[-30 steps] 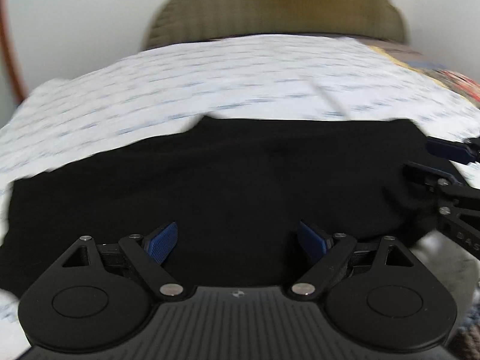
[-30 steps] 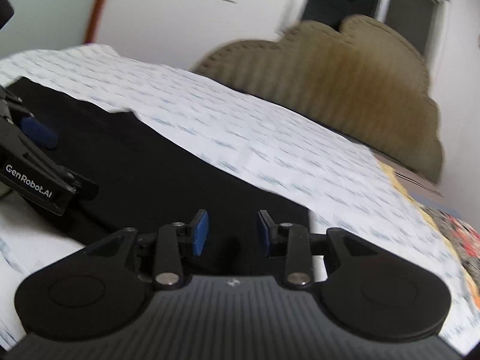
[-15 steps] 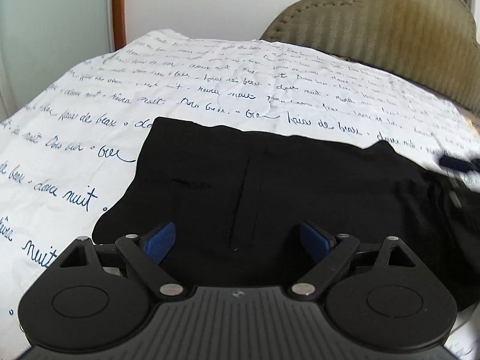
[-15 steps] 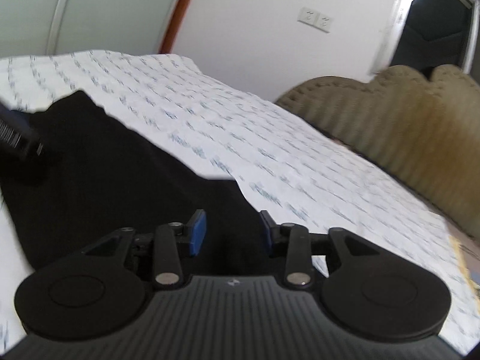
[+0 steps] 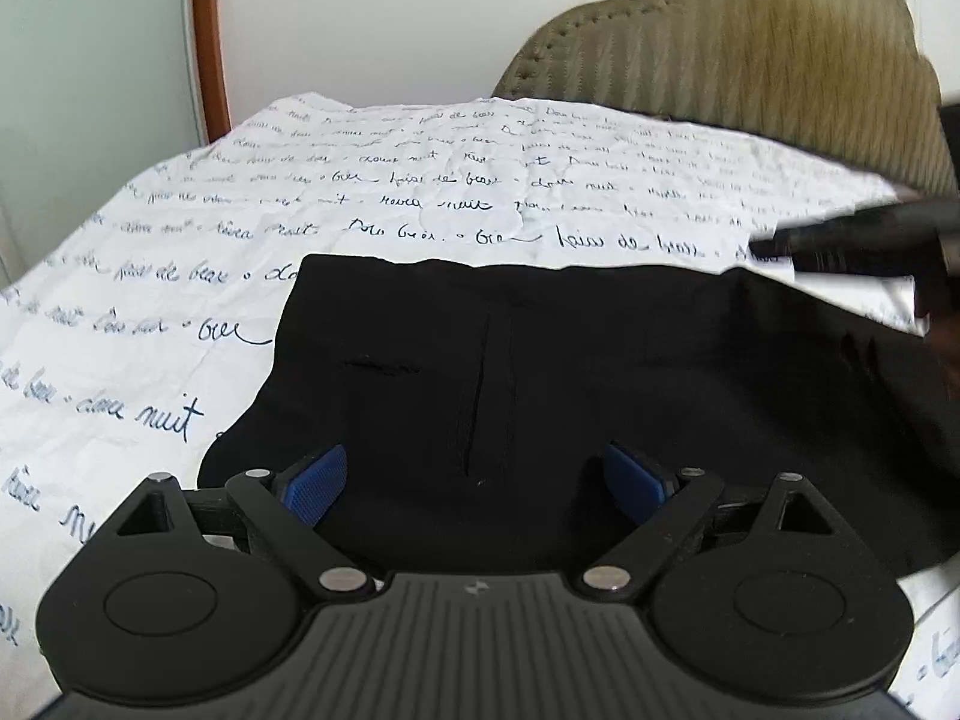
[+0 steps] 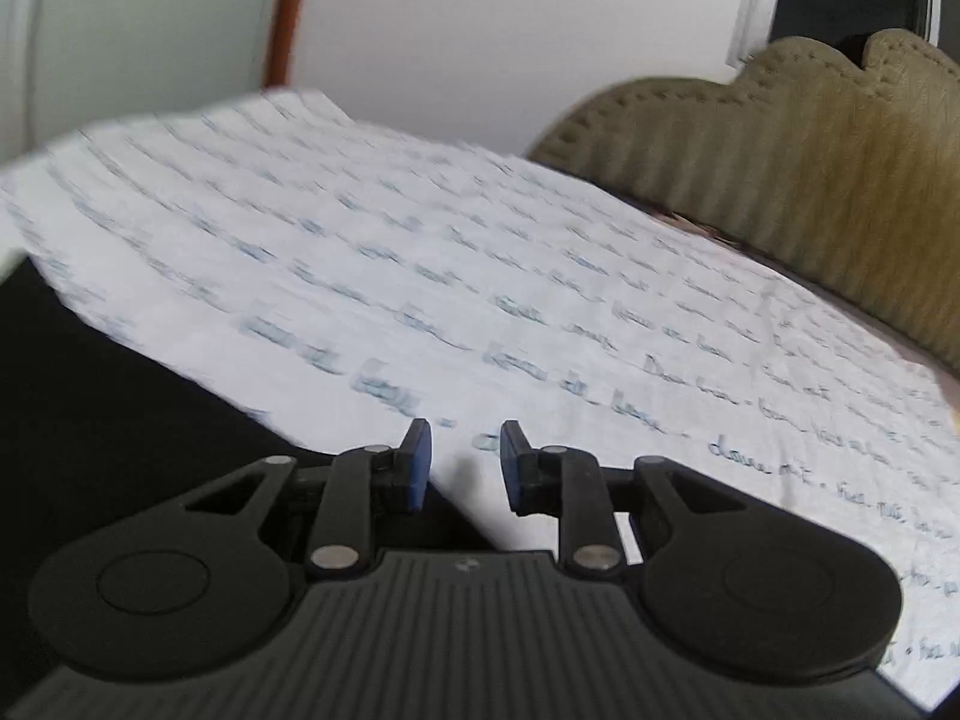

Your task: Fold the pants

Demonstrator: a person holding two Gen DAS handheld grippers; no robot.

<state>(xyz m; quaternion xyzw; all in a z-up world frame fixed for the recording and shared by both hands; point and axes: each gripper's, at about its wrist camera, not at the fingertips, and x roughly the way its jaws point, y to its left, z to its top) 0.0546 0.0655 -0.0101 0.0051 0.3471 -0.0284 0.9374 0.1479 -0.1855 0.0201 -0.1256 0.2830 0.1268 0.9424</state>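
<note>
The black pants (image 5: 570, 372) lie folded flat on the bed, with a pocket slit and a seam showing on top. My left gripper (image 5: 477, 480) hovers open and empty over their near edge. My right gripper (image 6: 461, 459) is open with a narrower gap and empty, above the pants' far right edge (image 6: 120, 420) where the sheet begins. The right gripper shows as a dark blurred shape in the left wrist view (image 5: 864, 240), above the pants' right end.
The bed has a white sheet (image 5: 420, 192) printed with blue handwriting. An olive padded headboard (image 5: 750, 48) stands at the far right. A white wall with a wooden door frame (image 5: 207, 36) is behind the bed.
Both grippers have swung left and lifted. The right gripper has moved from over the pants to their far edge over the sheet. The pants have not moved.
</note>
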